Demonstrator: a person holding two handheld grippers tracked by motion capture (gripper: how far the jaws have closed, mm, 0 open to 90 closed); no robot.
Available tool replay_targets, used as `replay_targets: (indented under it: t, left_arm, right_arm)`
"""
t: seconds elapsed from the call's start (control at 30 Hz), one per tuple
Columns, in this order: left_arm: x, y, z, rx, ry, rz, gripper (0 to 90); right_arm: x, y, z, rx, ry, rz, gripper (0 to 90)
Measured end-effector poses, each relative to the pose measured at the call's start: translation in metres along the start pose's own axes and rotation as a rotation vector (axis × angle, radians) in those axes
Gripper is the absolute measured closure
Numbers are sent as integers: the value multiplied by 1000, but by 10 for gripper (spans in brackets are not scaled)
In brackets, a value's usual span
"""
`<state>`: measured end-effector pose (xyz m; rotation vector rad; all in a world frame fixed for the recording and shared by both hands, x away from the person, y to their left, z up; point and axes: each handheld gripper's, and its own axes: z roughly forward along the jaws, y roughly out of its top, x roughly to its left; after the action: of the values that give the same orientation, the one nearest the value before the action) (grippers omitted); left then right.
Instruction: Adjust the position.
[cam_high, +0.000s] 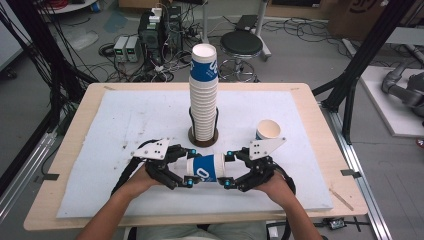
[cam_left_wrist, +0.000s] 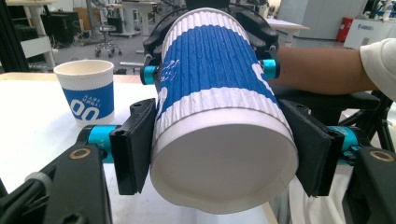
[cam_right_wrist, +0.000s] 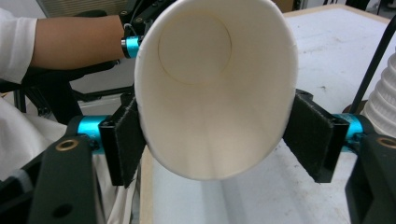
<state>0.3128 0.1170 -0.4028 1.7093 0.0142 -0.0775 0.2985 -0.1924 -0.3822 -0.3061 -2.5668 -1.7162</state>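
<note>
So I've got one cup (cam_high: 205, 167) lying sideways, low in the middle of the high view, held off the tabletop (cam_high: 65, 165) between both grippers. My left gripper (cam_high: 189, 166) is pinching it at the closed bottom end, pads tight on both sides; in the left gripper view the white base sits dead centre, right up against the lens. My right gripper (cam_high: 227, 170) has the open rim end, and in the right gripper view the rim looks squashed into an oval between the pads, so it's clamped on too.

Further back, right of centre in the high view, a second cup (cam_high: 268, 129) stands upright on the white mat (cam_high: 125, 120). Past that, at upper centre, there's a tall stack (cam_high: 203, 95) of cups standing in a dark round holder (cam_high: 203, 136).
</note>
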Motion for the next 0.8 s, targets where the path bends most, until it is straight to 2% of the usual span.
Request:
replay_targets:
  t: [0.13, 0.23, 0.4, 0.53, 0.67, 0.8]
  left_arm:
    - [-1, -1, 1, 30, 28, -26, 296]
    - [-1, 0, 1, 53, 80, -65, 151]
    - [-2, 6, -7, 110, 109, -65, 148]
    - [-2, 11, -11, 166, 129, -62, 148]
    - [-1, 16, -10, 243, 126, -66, 149]
    - [0, 23, -8, 291, 116, -62, 150]
  right_arm:
    - [-1, 0, 0, 23, -2, 2, 293]
    - [-1, 3, -1, 46, 2, -2, 300]
    - [-1, 12, -4, 117, -21, -11, 301]
    - [-2, 25, -4, 240, -31, -43, 301]
    - [-1, 39, 0, 335, -37, -78, 301]
    - [2, 55, 8, 426, -49, -125, 300]
